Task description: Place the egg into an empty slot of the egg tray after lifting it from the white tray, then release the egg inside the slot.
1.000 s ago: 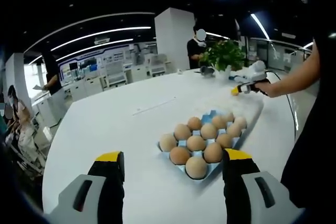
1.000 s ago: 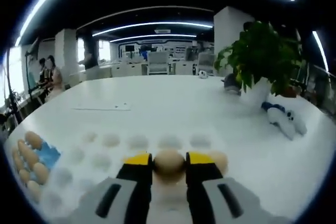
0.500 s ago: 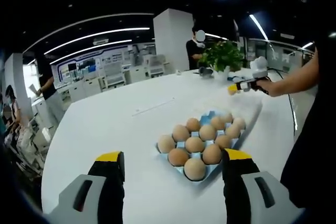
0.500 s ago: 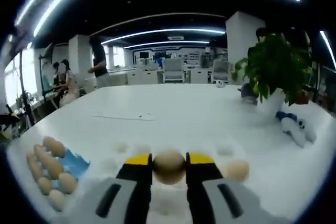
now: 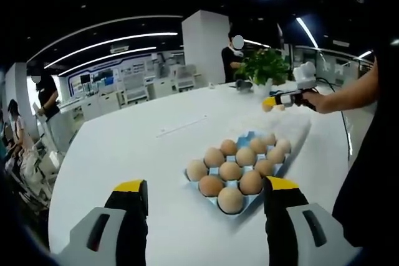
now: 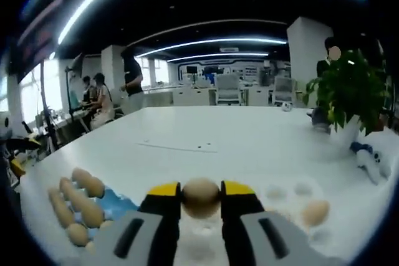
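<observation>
While the right gripper (image 6: 201, 199) clamps the egg (image 6: 201, 196), the egg tray (image 6: 115, 204) sits lower left of that view.

Carry must go leftward; tray's long axis runs up-left; left gripper (image 5: 206, 194), jaws apart and empty, hovers nearer the tray (image 5: 249, 138); white tray (image 6: 293, 200) lies lower right, one egg left.

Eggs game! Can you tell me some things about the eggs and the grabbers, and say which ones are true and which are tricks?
1. The right gripper holds an egg between its jaws. True.
2. The left gripper holds an egg too. False: its jaws stand open with nothing between them.
3. The egg tray is blue. True.
4. One egg lies on the white tray. True.
5. The potted plant lies tipped over. False: it stands upright.
</observation>
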Motion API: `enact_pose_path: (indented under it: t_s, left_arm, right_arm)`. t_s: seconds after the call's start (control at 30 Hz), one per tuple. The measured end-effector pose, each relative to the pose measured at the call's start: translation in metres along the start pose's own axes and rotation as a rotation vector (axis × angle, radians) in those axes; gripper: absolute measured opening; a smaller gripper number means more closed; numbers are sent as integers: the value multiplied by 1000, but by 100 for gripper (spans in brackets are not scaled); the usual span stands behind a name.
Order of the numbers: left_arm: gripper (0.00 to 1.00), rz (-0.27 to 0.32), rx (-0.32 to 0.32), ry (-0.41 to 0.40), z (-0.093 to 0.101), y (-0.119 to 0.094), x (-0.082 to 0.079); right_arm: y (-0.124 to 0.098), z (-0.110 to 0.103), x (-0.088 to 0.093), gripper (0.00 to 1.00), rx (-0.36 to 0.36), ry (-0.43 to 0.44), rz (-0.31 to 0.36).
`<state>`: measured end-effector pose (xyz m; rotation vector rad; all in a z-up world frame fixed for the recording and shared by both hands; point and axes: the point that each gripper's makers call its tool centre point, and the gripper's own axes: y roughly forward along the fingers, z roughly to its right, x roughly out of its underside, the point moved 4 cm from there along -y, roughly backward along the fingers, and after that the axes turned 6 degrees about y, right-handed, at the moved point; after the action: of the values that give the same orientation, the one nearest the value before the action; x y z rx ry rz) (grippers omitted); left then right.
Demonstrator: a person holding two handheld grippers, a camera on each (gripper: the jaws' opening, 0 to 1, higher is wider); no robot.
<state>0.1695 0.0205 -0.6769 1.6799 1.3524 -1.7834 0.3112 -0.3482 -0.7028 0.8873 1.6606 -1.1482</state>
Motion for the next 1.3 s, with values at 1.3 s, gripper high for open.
enact_pose_path:
  t_s: [1.3]
  left_arm:
    - [79,4,-17,-2,-1,-5,0]
  right_arm:
    - [38,-128,33,24,-337,-74,-116]
